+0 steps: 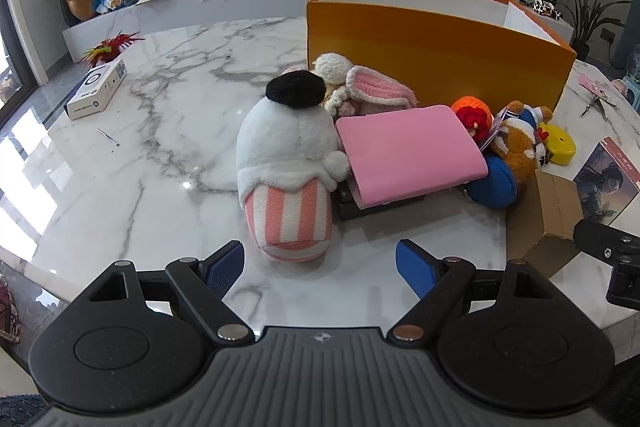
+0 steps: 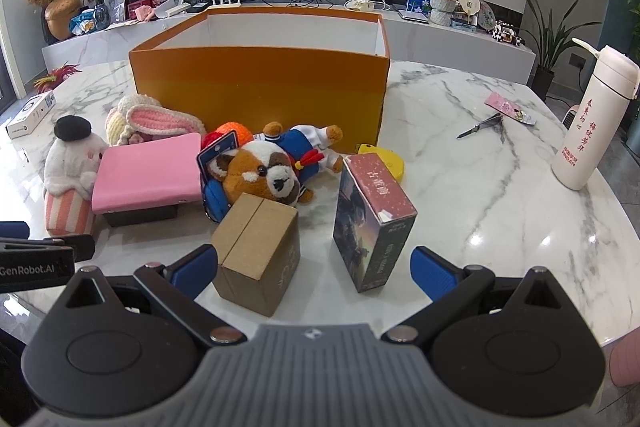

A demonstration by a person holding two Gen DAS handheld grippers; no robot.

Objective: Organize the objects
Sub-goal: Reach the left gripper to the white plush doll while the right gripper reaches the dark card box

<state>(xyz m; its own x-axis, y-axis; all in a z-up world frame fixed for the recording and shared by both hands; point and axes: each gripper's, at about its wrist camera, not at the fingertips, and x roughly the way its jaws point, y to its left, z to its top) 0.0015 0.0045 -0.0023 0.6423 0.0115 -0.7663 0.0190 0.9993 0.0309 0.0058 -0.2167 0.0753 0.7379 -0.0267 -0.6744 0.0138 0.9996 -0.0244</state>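
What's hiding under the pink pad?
Under the pink pad sits a dark box; only its front edge shows, and the pad covers its top. The bunny lies behind, not under. Anything else beneath is hidden.

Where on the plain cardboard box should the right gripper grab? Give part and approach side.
Grip the cardboard box across its two side walls, coming straight in from the near end. It lies just ahead of the open right gripper, and its narrow width looks to fit the jaws.
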